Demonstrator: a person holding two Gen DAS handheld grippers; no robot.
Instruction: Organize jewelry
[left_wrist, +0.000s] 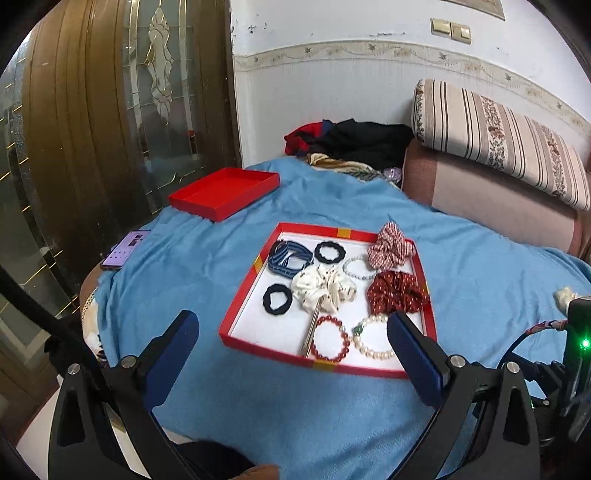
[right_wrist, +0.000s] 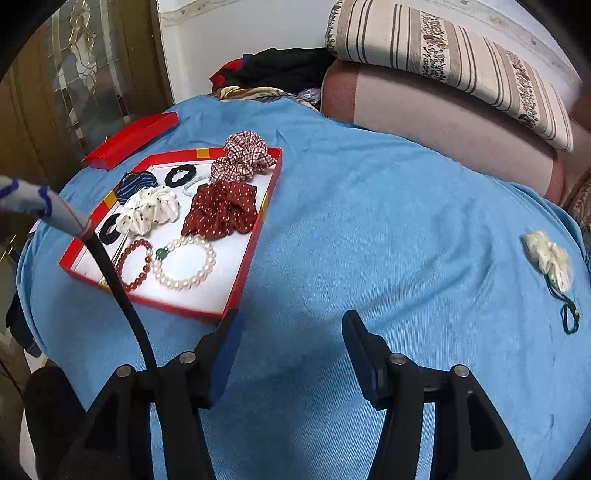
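A red-rimmed tray (left_wrist: 236, 306) with a white floor lies on the blue cloth and also shows in the right wrist view (right_wrist: 255, 236). It holds scrunchies, black hair ties, a red bead bracelet (left_wrist: 330, 338), a pearl bracelet (left_wrist: 373, 338) and a thin metal pin (left_wrist: 312, 325). My left gripper (left_wrist: 291, 332) is open and empty just in front of the tray. My right gripper (right_wrist: 291, 332) is open and empty over bare cloth right of the tray. A cream scrunchie (right_wrist: 550, 258) and a dark cord (right_wrist: 570, 314) lie on the cloth at far right.
The red box lid (left_wrist: 225, 192) lies at the back left. A phone (left_wrist: 125, 247) sits at the cloth's left edge. A pile of clothes (left_wrist: 351, 144) and a striped sofa cushion (left_wrist: 498, 136) are behind. A glass door stands at left.
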